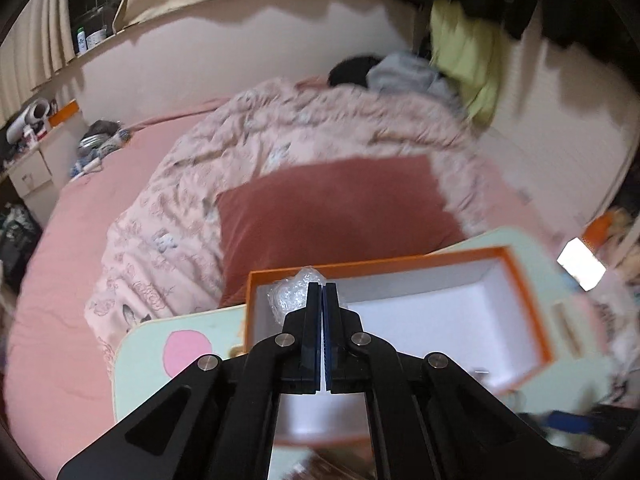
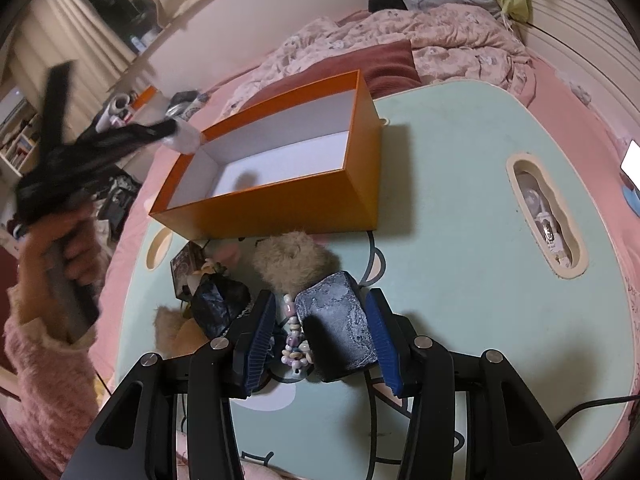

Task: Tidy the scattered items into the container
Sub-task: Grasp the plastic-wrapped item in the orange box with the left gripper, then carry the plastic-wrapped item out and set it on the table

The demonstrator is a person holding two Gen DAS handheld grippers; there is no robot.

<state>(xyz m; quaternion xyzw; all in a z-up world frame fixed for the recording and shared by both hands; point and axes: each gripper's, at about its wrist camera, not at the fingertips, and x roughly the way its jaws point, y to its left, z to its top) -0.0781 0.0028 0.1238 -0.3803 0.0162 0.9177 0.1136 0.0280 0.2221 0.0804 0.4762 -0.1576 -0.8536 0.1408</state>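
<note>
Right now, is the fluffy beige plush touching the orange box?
Cannot tell. In the right wrist view the fluffy beige plush sits right at the orange box front wall, but its fur hides any gap or contact.

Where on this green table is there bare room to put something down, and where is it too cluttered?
Bare tabletop lies right of the orange box, up to the oval slot, and near right of the blue-grey pouch. The box floor is mostly empty. Crowded: the strip in front of the box, with plush toy and beads.
</note>
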